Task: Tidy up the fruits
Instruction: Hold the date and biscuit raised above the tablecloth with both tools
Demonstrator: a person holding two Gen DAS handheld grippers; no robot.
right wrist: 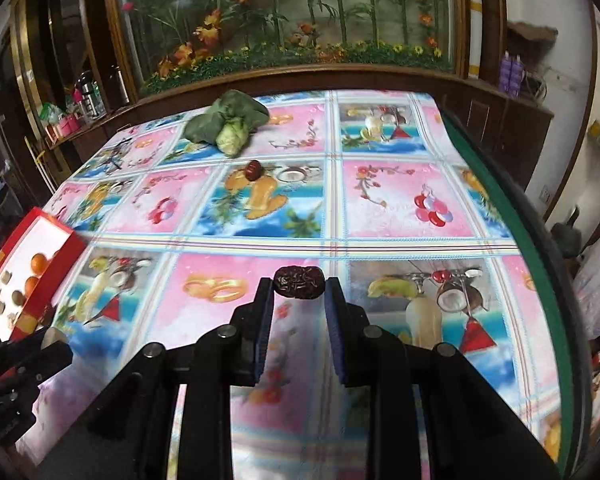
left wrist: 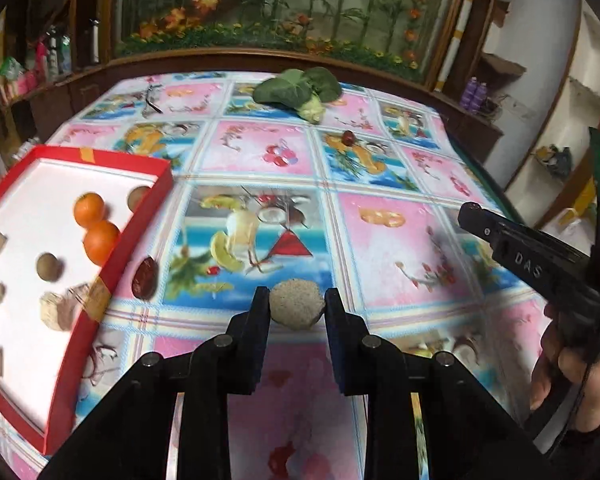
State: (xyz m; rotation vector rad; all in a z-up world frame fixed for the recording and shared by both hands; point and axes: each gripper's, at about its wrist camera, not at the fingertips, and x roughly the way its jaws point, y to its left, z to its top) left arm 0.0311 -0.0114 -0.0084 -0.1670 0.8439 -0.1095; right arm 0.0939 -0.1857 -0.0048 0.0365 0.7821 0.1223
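My left gripper [left wrist: 297, 300] is shut on a rough beige lump [left wrist: 297, 308], held above the patterned tablecloth. To its left lies the red tray [left wrist: 100, 280] with a white floor, holding two oranges [left wrist: 96, 224], brown round fruits [left wrist: 48, 267] and several beige lumps. A dark red date [left wrist: 145, 277] rests against the tray's outer wall. My right gripper [right wrist: 299, 289] is shut on a wrinkled dark red date [right wrist: 299, 281]. Another date [right wrist: 253, 169] lies farther back on the cloth, near a leafy green vegetable [right wrist: 228, 122]. The red tray [right wrist: 66, 256] shows at the left edge.
The right gripper's body [left wrist: 540, 264] and the hand holding it enter the left wrist view at right. The left gripper [right wrist: 20, 364] shows at the lower left of the right wrist view. A wooden cabinet with plants stands behind the table. The table's green edge [right wrist: 512, 216] runs along the right.
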